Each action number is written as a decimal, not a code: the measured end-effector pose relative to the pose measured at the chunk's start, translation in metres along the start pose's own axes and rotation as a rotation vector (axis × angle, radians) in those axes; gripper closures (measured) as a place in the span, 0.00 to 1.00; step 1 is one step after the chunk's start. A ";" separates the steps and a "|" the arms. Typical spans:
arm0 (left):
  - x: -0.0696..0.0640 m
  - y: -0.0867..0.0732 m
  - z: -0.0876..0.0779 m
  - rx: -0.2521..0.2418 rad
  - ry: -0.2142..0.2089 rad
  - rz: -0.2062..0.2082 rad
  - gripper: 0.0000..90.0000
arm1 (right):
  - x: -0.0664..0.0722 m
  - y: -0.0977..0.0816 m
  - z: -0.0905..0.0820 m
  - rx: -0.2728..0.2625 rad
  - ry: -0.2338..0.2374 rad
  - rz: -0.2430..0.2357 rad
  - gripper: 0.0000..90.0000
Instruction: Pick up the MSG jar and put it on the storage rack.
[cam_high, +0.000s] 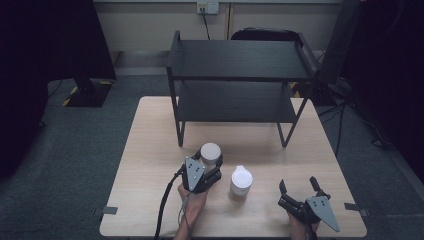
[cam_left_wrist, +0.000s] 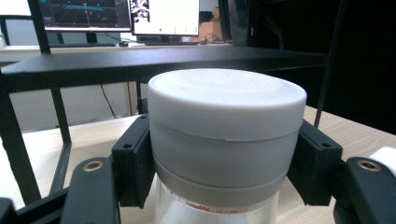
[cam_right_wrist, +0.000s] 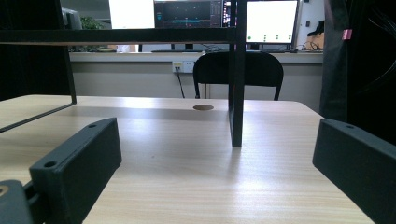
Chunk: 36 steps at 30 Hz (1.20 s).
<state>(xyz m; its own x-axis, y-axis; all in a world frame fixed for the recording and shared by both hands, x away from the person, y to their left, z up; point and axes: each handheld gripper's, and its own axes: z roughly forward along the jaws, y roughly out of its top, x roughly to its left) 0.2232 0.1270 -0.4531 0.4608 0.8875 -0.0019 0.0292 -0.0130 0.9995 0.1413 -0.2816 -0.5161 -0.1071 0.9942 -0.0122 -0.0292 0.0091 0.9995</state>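
Dim overhead light, dark edges, bright monitor glare behind.

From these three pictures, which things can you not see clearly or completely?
- Jar contents, left gripper view: bottom edge cuts the glass; the left gripper clamps the lid.
- Second white container, high view: too small to identify.
- Right gripper handle, high view: cut off by the bottom edge.

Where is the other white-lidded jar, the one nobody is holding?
In the high view, the free jar stands on the table, just right of the left gripper.
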 end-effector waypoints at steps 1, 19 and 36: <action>0.001 0.001 -0.001 -0.002 -0.007 0.001 0.38 | 0.000 0.000 0.000 0.000 0.000 0.000 0.00; 0.016 0.043 -0.012 -0.035 -0.133 0.048 0.38 | 0.000 0.000 0.000 0.000 0.000 0.000 0.00; 0.042 0.093 -0.011 -0.087 -0.269 0.030 0.38 | 0.000 0.000 0.000 0.000 -0.001 0.000 0.00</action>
<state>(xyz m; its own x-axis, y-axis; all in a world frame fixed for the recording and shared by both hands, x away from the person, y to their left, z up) 0.2353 0.1687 -0.3597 0.6793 0.7332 0.0311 -0.0593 0.0125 0.9982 0.1413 -0.2814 -0.5161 -0.1058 0.9943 -0.0124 -0.0295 0.0093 0.9995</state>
